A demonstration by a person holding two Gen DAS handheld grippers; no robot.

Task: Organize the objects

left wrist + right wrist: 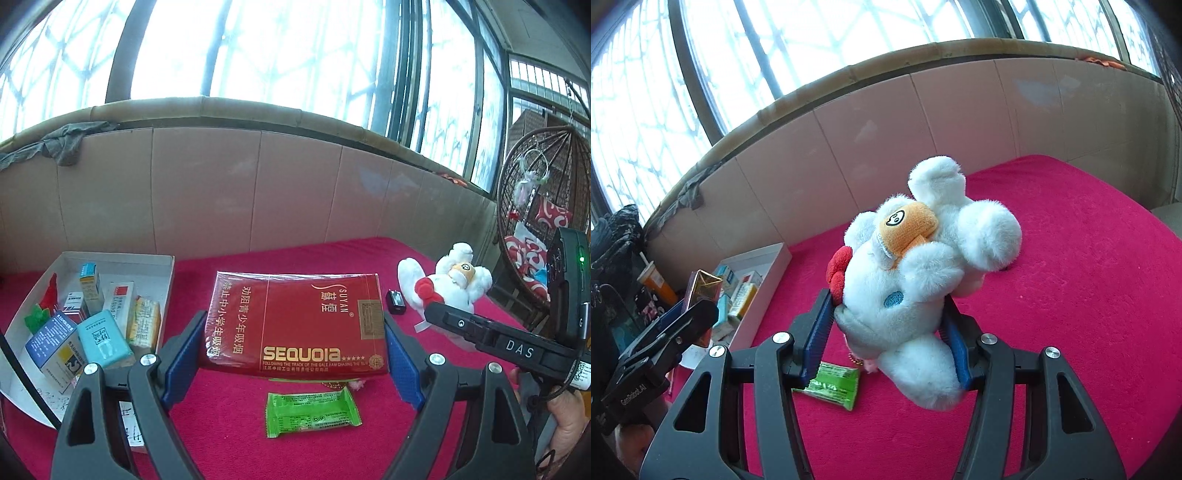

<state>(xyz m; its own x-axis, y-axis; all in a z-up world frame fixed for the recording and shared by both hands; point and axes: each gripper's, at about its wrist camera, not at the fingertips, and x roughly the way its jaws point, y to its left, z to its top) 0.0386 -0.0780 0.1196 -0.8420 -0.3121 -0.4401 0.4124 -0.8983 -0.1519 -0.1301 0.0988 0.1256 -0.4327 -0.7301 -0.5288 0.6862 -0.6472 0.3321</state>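
Holding two things at once, we have both grippers lifted over the red cloth [1071, 258]. Nearest to us, the left gripper [293, 350] has its blue pads pressed on the two short ends of the red carton [295, 325], jaws spread wide because the carton is wide; gripping it end to end keeps it flat and level. The right gripper [888, 339] is clamped on the lower body of the white plush toy [923, 280], whose soft fur bulges between the pads, so the toy hangs tilted with its legs pointing away from us.

Just beneath both loads, the green snack wrapper [312, 410] lies flat on the cloth, untouched and apart from either gripper. It looks like a later pick.

A little farther, to the right of the carton in the left wrist view, a small black object [395, 302] rests on the cloth; we cannot tell what it is.

Far left, the white open box [122, 258] already holds several small packets and cartons standing or leaning together. We judge it to be the collecting place, so the carton and toy probably go there or beside it. Space inside looks tight for the wide carton.

Beyond all this, the padded wall [295, 184] and windows close the scene.
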